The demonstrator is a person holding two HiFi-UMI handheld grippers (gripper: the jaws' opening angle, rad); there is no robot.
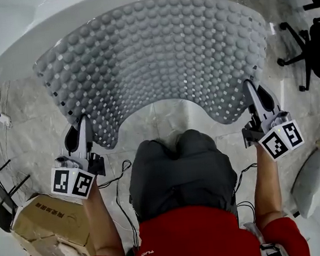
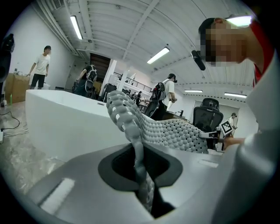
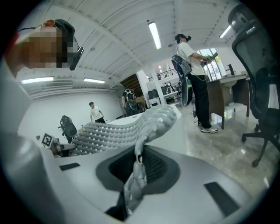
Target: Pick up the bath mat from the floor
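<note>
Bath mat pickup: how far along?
Done: left gripper and right gripper are shut on near corners of the bath mat. In hand: it hangs spread between them, near edge off the floor. Left: far edge lies by the white tub; can't tell it's clear, so finish lifting.

- You're in a big open workroom, part office and part test lab, not a home bathroom.
- Strip lights (image 2: 76, 27) run along a bare, beamed ceiling overhead.
- A white bathtub (image 1: 53, 28) stands out in the open on the marble-look floor (image 1: 14, 145).
- Office chairs (image 1: 311, 52) and a desk (image 3: 224, 94) are off to your right.
- A person with a backpack (image 3: 192, 74) stands working there, and more people stand beyond the tub.
- A cardboard box (image 1: 39, 222) sits at your left.
</note>
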